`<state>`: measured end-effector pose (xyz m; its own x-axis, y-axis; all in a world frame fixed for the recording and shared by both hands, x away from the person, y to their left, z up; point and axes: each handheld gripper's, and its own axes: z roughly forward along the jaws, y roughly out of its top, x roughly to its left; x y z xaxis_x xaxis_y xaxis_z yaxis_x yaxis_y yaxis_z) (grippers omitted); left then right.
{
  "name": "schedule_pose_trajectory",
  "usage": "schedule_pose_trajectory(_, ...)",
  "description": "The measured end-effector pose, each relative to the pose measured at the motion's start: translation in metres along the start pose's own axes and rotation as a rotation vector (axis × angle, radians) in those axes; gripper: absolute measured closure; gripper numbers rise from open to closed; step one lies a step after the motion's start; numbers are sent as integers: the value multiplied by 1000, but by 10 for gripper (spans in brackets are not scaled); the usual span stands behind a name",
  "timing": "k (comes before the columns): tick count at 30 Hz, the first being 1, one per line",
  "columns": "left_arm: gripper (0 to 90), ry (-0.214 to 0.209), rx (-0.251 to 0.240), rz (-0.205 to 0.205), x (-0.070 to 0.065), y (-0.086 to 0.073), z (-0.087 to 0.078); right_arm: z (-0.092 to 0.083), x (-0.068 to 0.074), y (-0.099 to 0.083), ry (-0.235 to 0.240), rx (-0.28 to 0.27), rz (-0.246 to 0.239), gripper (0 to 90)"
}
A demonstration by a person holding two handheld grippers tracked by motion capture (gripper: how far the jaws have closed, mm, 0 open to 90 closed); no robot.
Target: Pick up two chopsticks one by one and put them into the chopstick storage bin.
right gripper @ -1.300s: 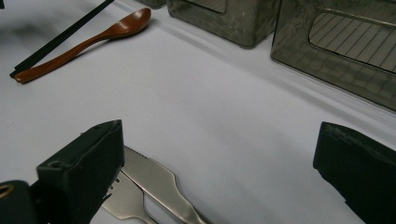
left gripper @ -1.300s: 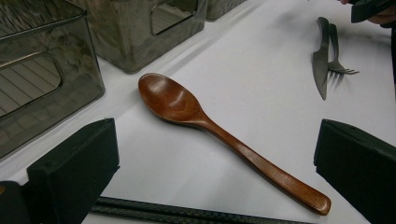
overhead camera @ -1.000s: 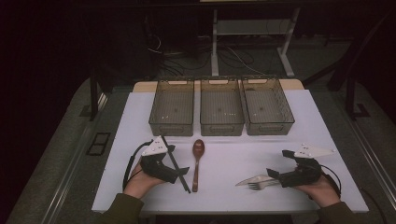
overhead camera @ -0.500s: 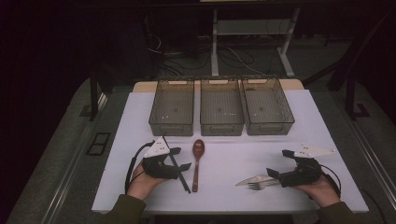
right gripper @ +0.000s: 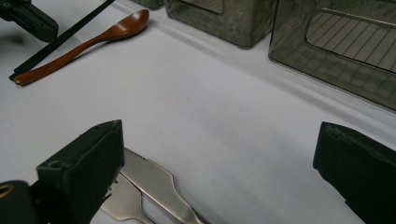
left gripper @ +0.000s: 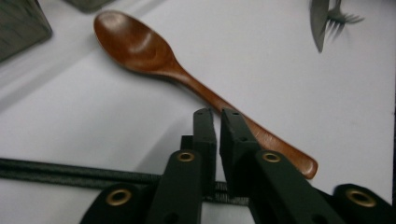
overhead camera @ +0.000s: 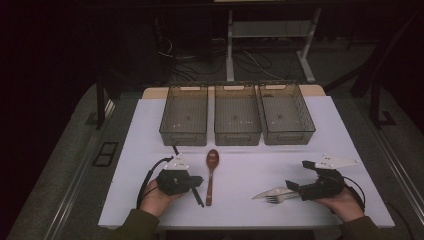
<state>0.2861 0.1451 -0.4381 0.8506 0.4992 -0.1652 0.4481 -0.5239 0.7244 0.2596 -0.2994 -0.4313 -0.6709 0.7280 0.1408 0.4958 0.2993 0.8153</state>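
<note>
A brown wooden spoon (overhead camera: 210, 175) lies on the white table (overhead camera: 250, 165), bowl toward the bins. Black chopsticks (overhead camera: 199, 197) lie just left of it. My left gripper (overhead camera: 197, 181) sits over the chopsticks, tips pointing at the spoon's handle (left gripper: 261, 135). Its jaws have just been closing and now stand shut (left gripper: 217, 114) with nothing visible between them; the chopsticks (left gripper: 70, 170) run crosswise underneath. My right gripper (overhead camera: 299, 176) rests at the front right, open wide (right gripper: 222, 140). A metal knife (right gripper: 154, 182) and fork (right gripper: 119, 203) lie partly under its left jaw.
Three clear plastic bins (overhead camera: 184, 117) (overhead camera: 236, 116) (overhead camera: 286, 115) stand in a row at the back of the table. Bare white surface lies between the spoon and the knife and fork (overhead camera: 272, 195). The table's front edge is close to both hands.
My left gripper's jaws went from wide open to shut, and the hand shifted slightly. The right gripper and all the cutlery stayed where they were.
</note>
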Motion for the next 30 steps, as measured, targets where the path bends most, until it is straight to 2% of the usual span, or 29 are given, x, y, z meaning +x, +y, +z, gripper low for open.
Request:
schedule_pose_trajectory(4,885,-6,21,-9,0,-1,2,0,0,0,0,1,-2,15)
schedule_pose_trajectory(12,886,-17,85,7,-2,-3,8,0,0,0,-1,0,-1,15)
schedule_pose_trajectory(17,887,-15,94,-5,-2,-4,6,0,-1,0,-3,0,1,15)
schedule_pose_trajectory(22,887,3,118,3,-3,-6,1,-1,-1,0,-7,0,-2,15)
schedule_pose_trajectory(30,887,24,138,-17,-3,-11,-8,-1,-1,0,-8,1,-1,15)
